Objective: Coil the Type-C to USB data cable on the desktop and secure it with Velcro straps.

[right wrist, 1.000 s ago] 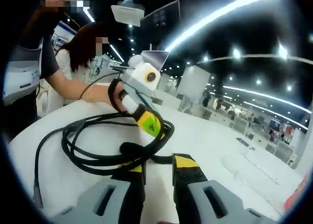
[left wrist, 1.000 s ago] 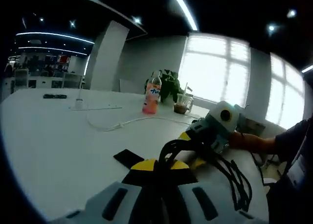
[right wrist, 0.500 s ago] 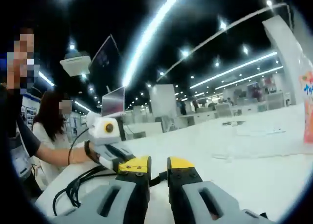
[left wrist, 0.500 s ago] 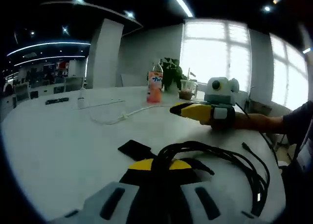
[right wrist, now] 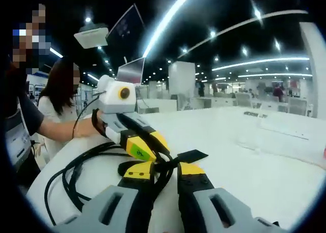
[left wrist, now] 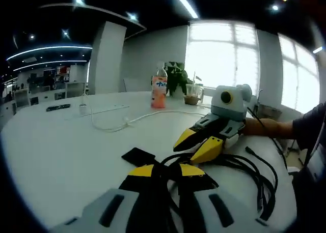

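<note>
Fingers of the left gripper pinch the black cable; right gripper parted.

Window glare, ceiling strip lights, fisheye-warped edges.

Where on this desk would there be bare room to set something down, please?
Bare white desktop lies between the black Velcro strap and the white cable, and beyond the strap in the right gripper view. It is crowded where both grippers, left and right, meet the coiled black cable.
</note>
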`<action>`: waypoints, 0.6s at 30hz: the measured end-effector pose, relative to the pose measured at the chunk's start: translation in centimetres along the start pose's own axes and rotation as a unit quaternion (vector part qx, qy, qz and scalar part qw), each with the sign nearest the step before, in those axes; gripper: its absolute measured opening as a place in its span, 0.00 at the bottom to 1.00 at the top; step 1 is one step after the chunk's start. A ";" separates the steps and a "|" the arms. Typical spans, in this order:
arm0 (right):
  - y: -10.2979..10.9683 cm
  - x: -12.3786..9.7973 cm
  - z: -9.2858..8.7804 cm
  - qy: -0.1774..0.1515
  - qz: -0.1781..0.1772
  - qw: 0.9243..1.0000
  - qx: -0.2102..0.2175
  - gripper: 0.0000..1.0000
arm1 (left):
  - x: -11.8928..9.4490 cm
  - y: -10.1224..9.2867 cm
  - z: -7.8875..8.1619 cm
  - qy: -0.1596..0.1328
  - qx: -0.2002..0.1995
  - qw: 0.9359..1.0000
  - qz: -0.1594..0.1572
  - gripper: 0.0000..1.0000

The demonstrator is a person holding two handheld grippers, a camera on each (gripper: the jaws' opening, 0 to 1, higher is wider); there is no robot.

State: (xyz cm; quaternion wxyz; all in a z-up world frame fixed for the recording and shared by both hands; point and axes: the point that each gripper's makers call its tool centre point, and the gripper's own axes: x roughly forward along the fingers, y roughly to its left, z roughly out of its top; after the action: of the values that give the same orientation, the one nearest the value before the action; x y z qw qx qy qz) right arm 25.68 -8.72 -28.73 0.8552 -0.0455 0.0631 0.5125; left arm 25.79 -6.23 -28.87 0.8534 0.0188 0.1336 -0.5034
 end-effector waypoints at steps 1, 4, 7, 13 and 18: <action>-0.1 0.0 -0.1 0.001 -0.003 1.000 -0.003 0.18 | 0.0 0.0 -0.1 0.002 0.007 1.000 0.002 0.18; 0.1 -0.2 0.1 -0.002 -0.004 1.000 -0.020 0.18 | -0.2 0.1 0.0 0.002 0.018 1.000 0.005 0.18; 0.4 -0.5 0.2 -0.003 0.002 1.000 -0.031 0.18 | -0.5 0.4 0.3 -0.008 0.009 1.000 0.008 0.18; 1.8 -1.1 0.0 0.028 0.025 0.988 -0.147 0.18 | -0.6 1.0 0.0 -0.015 -0.019 0.999 0.023 0.15; 2.6 -0.7 0.4 0.040 0.023 0.978 -0.203 0.18 | -0.5 1.0 -0.5 -0.010 -0.038 0.999 0.024 0.11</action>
State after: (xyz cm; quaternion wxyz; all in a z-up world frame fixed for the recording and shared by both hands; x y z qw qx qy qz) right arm 23.04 -8.05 -28.26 0.8125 -0.2374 -0.0074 0.5323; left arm 26.35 -5.22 -29.31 0.8666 -0.0151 0.1437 -0.4776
